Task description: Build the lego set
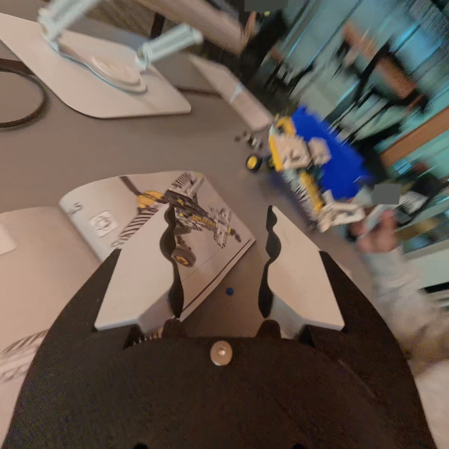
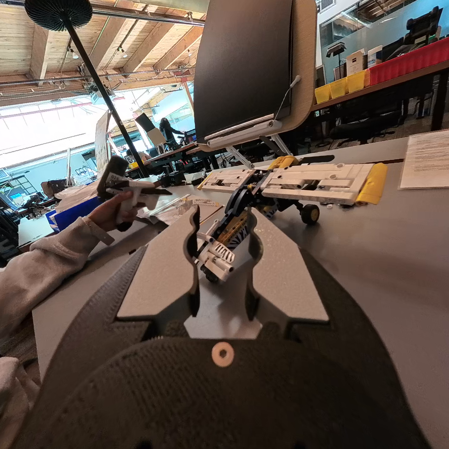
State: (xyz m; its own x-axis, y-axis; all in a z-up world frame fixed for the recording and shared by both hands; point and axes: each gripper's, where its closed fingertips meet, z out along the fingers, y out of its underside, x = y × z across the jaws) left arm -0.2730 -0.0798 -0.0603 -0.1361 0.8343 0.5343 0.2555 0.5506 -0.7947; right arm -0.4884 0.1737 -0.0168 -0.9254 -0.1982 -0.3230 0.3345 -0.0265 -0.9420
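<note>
The lego plane (image 2: pixel 291 184), white with yellow wing tips and black wheels, stands on the grey table (image 2: pixel 364 267). My right gripper (image 2: pixel 224 212) is closed around its tail (image 2: pixel 218 258), fingers on both sides. In the blurred left wrist view the plane (image 1: pixel 298 158) is to the right, far from my left gripper (image 1: pixel 220 211). That gripper is open and empty above the instruction booklet (image 1: pixel 150 218). A small blue piece (image 1: pixel 229 290) lies on the table between its fingers. The left gripper also shows in the right wrist view (image 2: pixel 136 189), held up in a hand.
A blue bin (image 1: pixel 328 155), a loose yellow wheel (image 1: pixel 254 162) and several small dark pieces (image 1: pixel 250 139) lie by the plane. A white monitor stand base (image 1: pixel 97 80) and a cable (image 1: pixel 36 114) sit at the back left. A monitor (image 2: pixel 243 68) and a paper sheet (image 2: pixel 427 160) stand behind the plane. About 35 cm separates my left fingertips from my right.
</note>
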